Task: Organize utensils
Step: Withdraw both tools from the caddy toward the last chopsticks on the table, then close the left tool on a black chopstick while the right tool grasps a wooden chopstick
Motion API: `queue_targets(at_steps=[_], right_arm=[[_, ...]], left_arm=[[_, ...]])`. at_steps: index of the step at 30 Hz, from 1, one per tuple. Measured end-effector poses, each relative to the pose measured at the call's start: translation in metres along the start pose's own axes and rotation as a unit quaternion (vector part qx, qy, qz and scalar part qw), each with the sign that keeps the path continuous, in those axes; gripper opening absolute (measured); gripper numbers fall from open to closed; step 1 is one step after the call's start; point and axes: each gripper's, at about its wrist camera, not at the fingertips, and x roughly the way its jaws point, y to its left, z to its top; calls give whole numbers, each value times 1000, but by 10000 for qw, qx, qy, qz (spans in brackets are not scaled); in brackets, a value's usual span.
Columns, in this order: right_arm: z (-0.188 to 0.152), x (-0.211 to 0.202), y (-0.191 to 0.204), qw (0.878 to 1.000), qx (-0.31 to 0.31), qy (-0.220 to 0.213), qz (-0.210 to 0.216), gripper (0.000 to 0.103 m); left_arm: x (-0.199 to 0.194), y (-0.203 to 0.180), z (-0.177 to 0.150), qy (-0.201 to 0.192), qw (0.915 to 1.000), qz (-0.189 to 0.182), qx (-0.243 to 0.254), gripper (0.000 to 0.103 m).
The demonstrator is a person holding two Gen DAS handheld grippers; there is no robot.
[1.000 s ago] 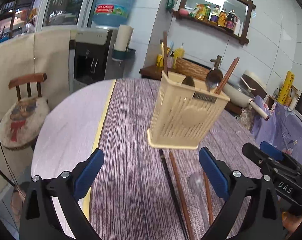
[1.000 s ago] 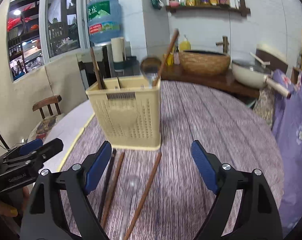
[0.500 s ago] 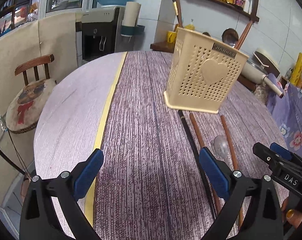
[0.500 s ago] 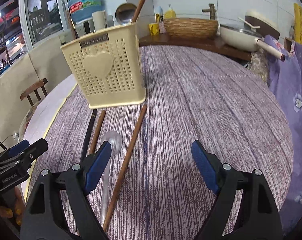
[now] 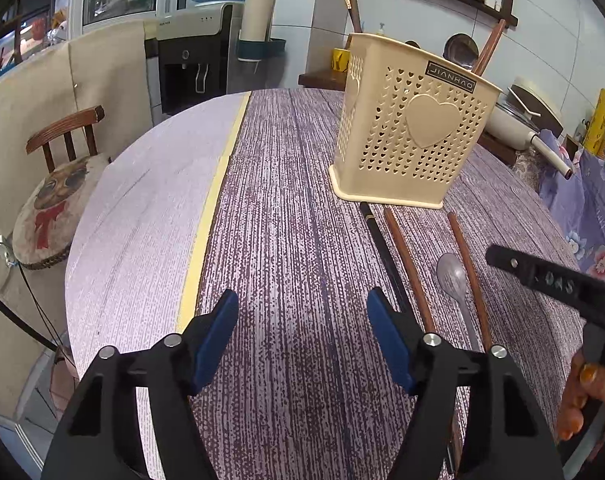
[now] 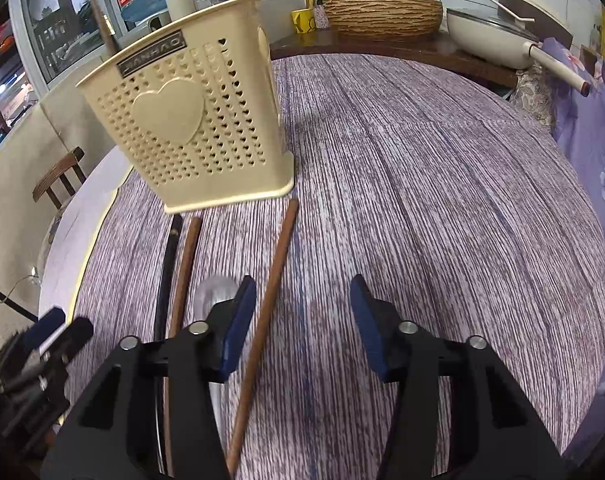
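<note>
- Closing in on the loose utensils now: a black chopstick (image 5: 382,256), two brown chopsticks (image 5: 408,272) and a clear plastic spoon (image 5: 452,280) lie side by side on the counter (image 5: 294,220), lower right of the left wrist view, just in front of the cream utensil holder (image 5: 410,128).
- That holder stands upright at upper centre-right, already carrying a metal ladle and a couple of sticks poking above its rim.
- Handling call: these sticks look light, stiff and thin, lying flat, so they could roll or skate away under a pinch. Best bet is a mid-shaft grip, squarely across.
- The spoon looks light and slick too; its handle seems the safer hold, not the bowl.
- Left gripper (image 5: 302,332) sits at lower centre, fingers (image 5: 218,332) partly apart and closing, only bare counter between them; the black stick runs just past its right-hand finger.
- Right gripper (image 6: 300,320) at lower centre of its own view, fingers (image 6: 238,320) closing as well, roughly half spread. The rightmost brown chopstick (image 6: 270,300) runs between them, close by the left-hand finger; the pads don't seem to press on it yet.
</note>
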Motion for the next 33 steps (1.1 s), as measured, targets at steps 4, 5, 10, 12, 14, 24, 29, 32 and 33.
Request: queue_targets(at_steps=[4,5,10,12,14,24,29,32,33], right_arm=[[12,16,10,9997,-88,78,-196,44],[13,19,11,9997,-98,106,-212,44],[16,37,22,9985,-253,265,-414,39],[16,39,25,9979,-370,221,-492,38],[15,39,24,9972,-454,231,-549,33],[14,36,9,9974,-532,237,-433,15],[14,35,8,9976,-513,196,-431,15],[13,34,8,9978,-483,186,-404,15],[13,34,7,9981,-454,182,-379,15]], left_arm=[[1,-3,1,7,10000,30,29,64],[2,-4,2,12,10000,19,48,64],[7,-11,7,33,9999,9,165,64],[11,-16,11,86,9996,-42,258,64],[17,-21,16,134,9994,-69,322,64],[54,-46,43,478,9972,-193,540,52],[67,-51,44,656,9961,-214,546,48],[74,-53,43,703,9956,-79,613,41],[74,-53,43,681,9959,-65,599,40]])
